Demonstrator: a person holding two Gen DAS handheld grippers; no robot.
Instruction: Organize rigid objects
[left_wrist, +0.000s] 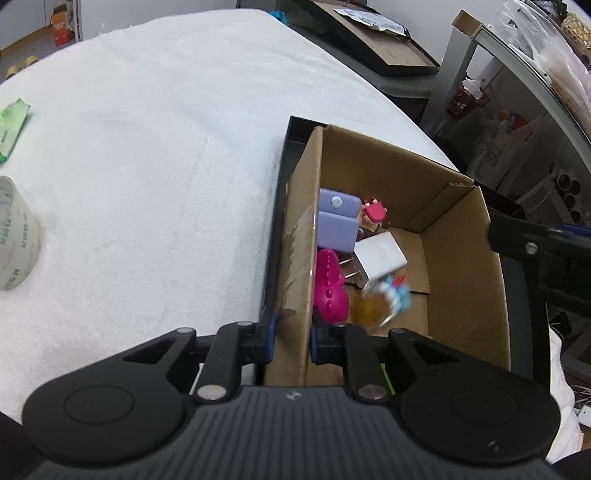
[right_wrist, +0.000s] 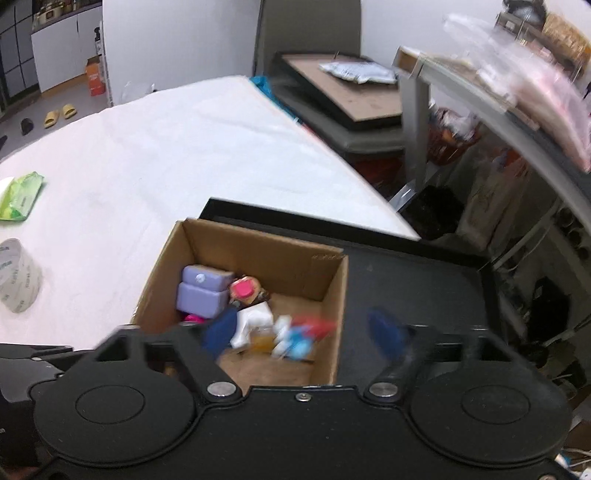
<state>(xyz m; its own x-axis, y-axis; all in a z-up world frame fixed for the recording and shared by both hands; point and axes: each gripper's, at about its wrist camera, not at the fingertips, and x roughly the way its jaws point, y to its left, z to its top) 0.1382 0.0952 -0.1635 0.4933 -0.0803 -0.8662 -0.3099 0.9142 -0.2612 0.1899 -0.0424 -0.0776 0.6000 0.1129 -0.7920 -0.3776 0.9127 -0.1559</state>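
An open cardboard box (left_wrist: 465, 258) stands in a black tray (left_wrist: 275, 221) on the white table. Inside lie a lilac block (left_wrist: 338, 221), a magenta studded toy (left_wrist: 330, 291), a white plug charger (left_wrist: 380, 256), a pink-topped figure (left_wrist: 375, 212) and a blurred blue, white and amber toy (left_wrist: 391, 299). My left gripper (left_wrist: 291, 338) is shut on the box's left wall. My right gripper (right_wrist: 303, 332) is open above the box (right_wrist: 288, 258); the blurred blue, white and red toy (right_wrist: 299, 336) sits between its fingers, untouched, over the box floor.
A tape roll (left_wrist: 13, 236) and a green packet (left_wrist: 11, 127) lie on the table at the left. Beyond the table's right edge stand a grey chair holding a framed board (right_wrist: 343, 92) and a cluttered metal shelf (right_wrist: 498, 110).
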